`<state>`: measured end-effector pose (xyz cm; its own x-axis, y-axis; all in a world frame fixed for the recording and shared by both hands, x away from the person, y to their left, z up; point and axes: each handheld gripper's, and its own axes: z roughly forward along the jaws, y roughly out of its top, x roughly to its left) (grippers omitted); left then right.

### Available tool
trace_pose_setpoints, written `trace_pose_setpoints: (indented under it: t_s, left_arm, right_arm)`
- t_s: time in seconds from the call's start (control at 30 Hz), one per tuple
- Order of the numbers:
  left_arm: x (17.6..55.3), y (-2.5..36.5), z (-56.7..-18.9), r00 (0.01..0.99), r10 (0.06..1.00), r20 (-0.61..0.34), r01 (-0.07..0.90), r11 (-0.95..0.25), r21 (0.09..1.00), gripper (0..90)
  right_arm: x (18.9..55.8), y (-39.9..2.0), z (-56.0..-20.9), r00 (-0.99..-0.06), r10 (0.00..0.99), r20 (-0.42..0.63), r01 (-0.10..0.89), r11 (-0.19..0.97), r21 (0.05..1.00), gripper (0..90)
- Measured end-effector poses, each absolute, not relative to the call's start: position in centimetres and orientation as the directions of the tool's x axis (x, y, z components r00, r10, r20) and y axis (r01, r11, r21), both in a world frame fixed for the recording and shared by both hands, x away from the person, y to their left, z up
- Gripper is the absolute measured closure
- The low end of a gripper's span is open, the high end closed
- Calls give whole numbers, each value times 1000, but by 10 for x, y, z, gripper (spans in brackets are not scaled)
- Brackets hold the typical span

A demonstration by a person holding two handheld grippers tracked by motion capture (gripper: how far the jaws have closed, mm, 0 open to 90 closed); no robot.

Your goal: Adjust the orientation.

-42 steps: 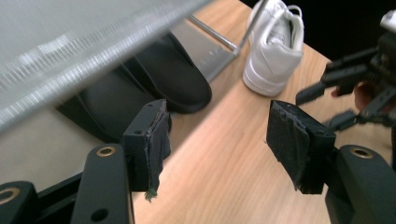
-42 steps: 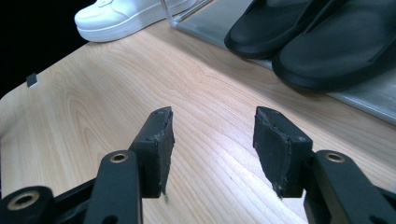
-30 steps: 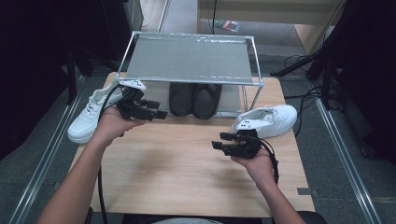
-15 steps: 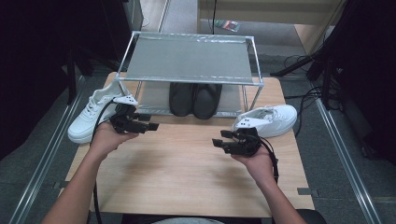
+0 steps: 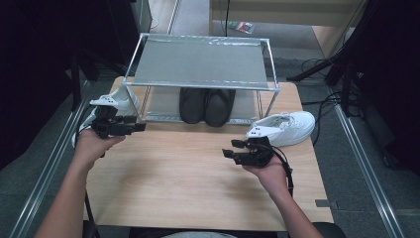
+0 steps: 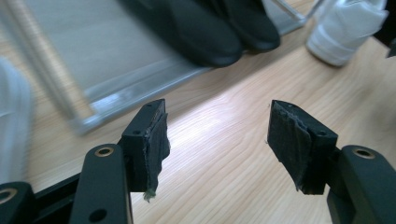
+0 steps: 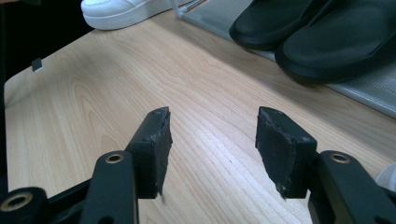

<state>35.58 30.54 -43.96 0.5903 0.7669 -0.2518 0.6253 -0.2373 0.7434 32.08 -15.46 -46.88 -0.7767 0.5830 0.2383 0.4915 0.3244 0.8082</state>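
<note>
Two claws hover over a pale wood-grain table (image 5: 198,183), which stands on grey carpet in a dim room, with dark furniture at both sides and cables on the floor at the far right. At the far half of the table stands a two-tier metal-framed shoe rack with grey mesh shelves (image 5: 200,64); its upper shelf is bare, and on the lower one a pair of black slip-on slippers (image 5: 207,105) lies side by side, toes toward the near edge.

One white lace-up sneaker (image 5: 287,129) lies on the table at the right, just beside the rack's right leg, its toe pointing far right. It looks clean, with a thick white sole. A second white sneaker (image 5: 111,106) sits at the table's left edge beside the rack's left leg, partly hidden behind the left hand.

In the high view the left claw (image 5: 136,126) is held at the near left corner of the rack, just in front of the left sneaker, pointing right. In the left gripper view its jaws stand spread wide with bare table between them. The right claw (image 5: 234,148) sits just near and left of the right sneaker, not touching it, pointing left; its jaws are likewise spread apart and hold nothing.
</note>
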Motion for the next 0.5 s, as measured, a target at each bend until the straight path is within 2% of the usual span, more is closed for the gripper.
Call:
trace_pose_setpoints:
  t_s: [0.5]
  left_arm:
    - [368, 351, -448, 488, 836, -250, 645, -152, 749, 393]
  right_arm:
    - [319, -161, -472, -759, 603, 246, 513, 321, 796, 464]
